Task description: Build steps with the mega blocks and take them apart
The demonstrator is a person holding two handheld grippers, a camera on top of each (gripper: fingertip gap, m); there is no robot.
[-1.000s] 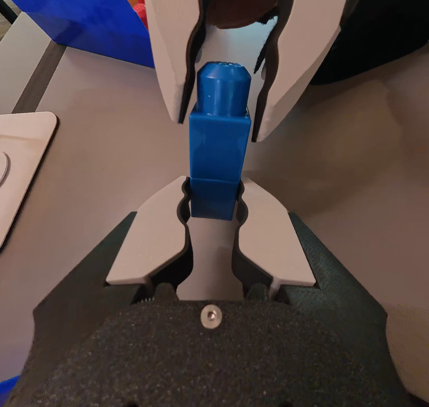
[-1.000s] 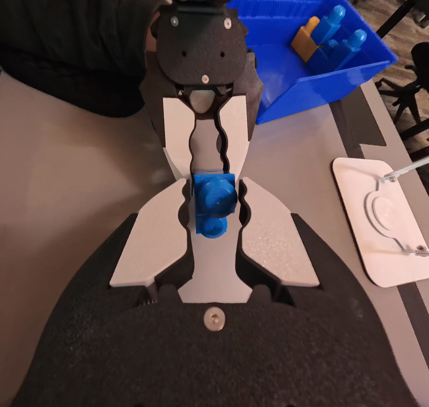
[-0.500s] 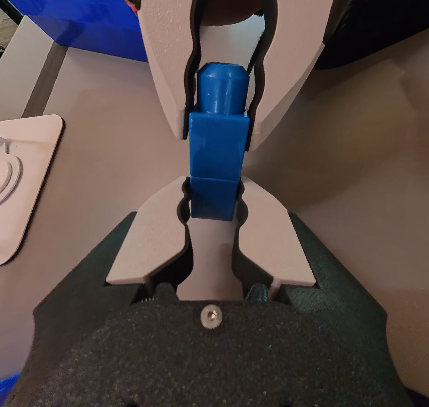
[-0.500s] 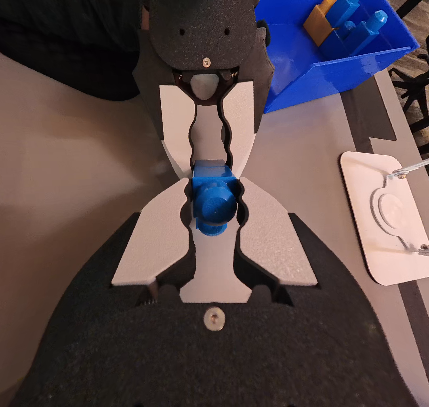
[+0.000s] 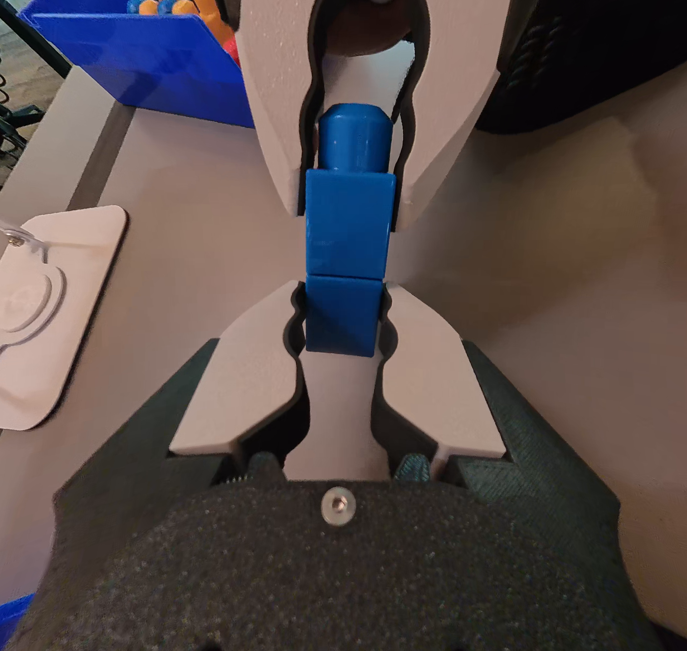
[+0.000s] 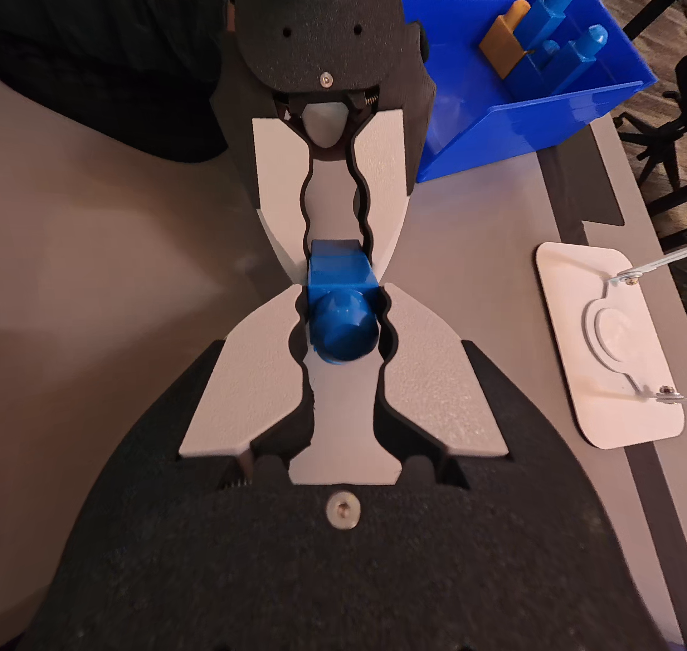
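Two blue mega blocks are joined end to end and held above the grey table. My left gripper (image 5: 342,293) is shut on the lower blue block (image 5: 340,321). My right gripper (image 5: 351,217) comes from the opposite side and is shut on the upper blue block (image 5: 349,231), whose round stud (image 5: 353,142) lies between its fingers. In the right wrist view my right gripper (image 6: 342,291) grips the upper block, with its stud (image 6: 344,326) facing the camera. The left gripper (image 6: 336,261) holds the lower block (image 6: 336,250) beyond it.
A blue bin (image 5: 148,61) with orange, blue and red blocks stands at the back left; it also shows in the right wrist view (image 6: 520,139). A white flat plate (image 5: 55,317) lies on the table, also in the right wrist view (image 6: 602,343). A person's dark sleeve (image 6: 111,75) is behind the grippers. The tips of both grippers are at nearly the same place. Both grippers' tips are roughly 30 cm from the white flat plate (image 5: 55,317). My right wrist view (image 6: 579,321) looks at it from another angle.
My right gripper's fingers have closed in from beside the stud onto the upper blue block. The left gripper kept its hold on the lower block. Both grippers shifted slightly relative to the bin.
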